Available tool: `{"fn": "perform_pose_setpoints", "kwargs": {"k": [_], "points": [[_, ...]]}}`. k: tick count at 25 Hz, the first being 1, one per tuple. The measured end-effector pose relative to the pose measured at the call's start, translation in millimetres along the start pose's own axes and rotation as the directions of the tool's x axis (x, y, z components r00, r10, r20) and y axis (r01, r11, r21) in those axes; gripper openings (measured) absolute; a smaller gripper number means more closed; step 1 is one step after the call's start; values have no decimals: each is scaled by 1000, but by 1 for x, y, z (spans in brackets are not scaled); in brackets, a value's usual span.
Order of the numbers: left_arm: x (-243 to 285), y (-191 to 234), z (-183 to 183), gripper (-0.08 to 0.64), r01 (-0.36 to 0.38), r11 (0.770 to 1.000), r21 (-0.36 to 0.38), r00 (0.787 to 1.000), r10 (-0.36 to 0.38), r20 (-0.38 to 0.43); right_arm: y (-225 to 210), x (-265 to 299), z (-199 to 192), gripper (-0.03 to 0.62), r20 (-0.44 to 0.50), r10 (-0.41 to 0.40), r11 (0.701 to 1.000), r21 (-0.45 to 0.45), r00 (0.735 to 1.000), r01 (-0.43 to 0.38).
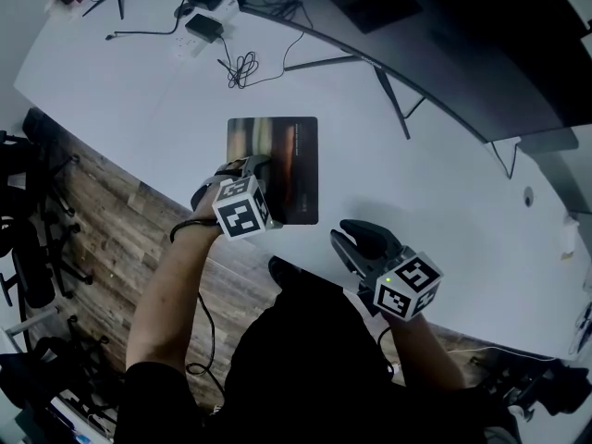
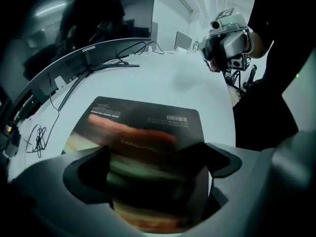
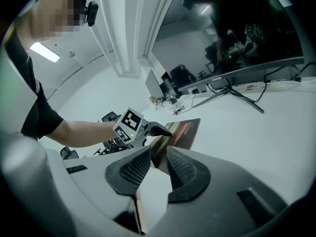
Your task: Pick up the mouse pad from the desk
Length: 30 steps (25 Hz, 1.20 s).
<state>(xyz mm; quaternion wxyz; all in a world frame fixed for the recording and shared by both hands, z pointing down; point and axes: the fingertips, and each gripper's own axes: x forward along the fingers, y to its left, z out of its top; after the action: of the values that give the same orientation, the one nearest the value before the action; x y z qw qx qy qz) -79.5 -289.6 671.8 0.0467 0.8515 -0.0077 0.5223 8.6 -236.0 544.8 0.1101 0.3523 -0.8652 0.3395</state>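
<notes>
The mouse pad is a dark rectangle with coloured stripes, lying flat on the white desk close to its near edge. My left gripper points steeply down over the pad's near left part. Its jaws stand wide open, and in the left gripper view the pad runs between them, blurred, with neither pad pressing on it. My right gripper hovers over bare desk to the right of the pad, jaws a narrow gap apart and empty. From there the pad and the left gripper show ahead.
A curved monitor on a thin-legged stand runs along the far side of the desk. Loose cables and a power adapter lie at the far left. Beyond the desk's near edge are wooden floor and chair bases.
</notes>
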Motion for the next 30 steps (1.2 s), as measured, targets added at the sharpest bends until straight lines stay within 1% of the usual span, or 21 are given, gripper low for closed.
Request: {"fn": "perform_pose_setpoints", "kwargs": {"k": [3, 5, 7, 9, 10, 14, 16, 19, 22, 25, 30], "points": [[-1, 4, 0, 589, -13, 1000, -2, 1000, 13, -1, 3, 1, 0, 104, 1, 7, 1000, 0, 1000, -7], [-3, 11, -1, 563, -26, 1000, -6, 1000, 26, -7, 5, 1, -1, 104, 0, 7, 1000, 0, 1000, -7], [-6, 18, 0, 487, -37, 999, -32, 999, 37, 6, 7, 1, -1, 104, 0, 6, 1000, 1, 1000, -6], [-9, 26, 1, 407, -57, 996, -75, 998, 60, 37, 9, -1, 0, 104, 2, 4, 1000, -3, 1000, -4], [-10, 29, 1, 382, -72, 993, -97, 996, 78, 52, 10, -1, 2, 104, 4, 4, 1000, -6, 1000, -4], [-13, 33, 2, 327, -123, 979, -160, 986, 139, 92, 10, -4, 10, 104, 15, -2, 1000, -20, 1000, 2], [-17, 39, 2, 249, -158, 963, -216, 975, 186, 118, 10, -5, 14, 103, 18, -6, 1000, -26, 1000, 6], [-30, 44, 4, 217, -164, 929, -331, 955, 234, 182, 15, -4, 21, 103, 20, -4, 999, -43, 1000, 5], [-46, 44, 5, 164, -196, 912, -361, 936, 284, 208, 25, -4, 29, 103, 23, 5, 998, -65, 1000, -3], [-71, 43, 9, 137, -229, 888, -399, 908, 343, 240, 35, -4, 38, 103, 29, 15, 996, -89, 999, -13], [-115, 34, 12, 135, -253, 855, -453, 859, 413, 301, 61, -4, 56, 100, 49, 29, 989, -146, 998, -21]]}}
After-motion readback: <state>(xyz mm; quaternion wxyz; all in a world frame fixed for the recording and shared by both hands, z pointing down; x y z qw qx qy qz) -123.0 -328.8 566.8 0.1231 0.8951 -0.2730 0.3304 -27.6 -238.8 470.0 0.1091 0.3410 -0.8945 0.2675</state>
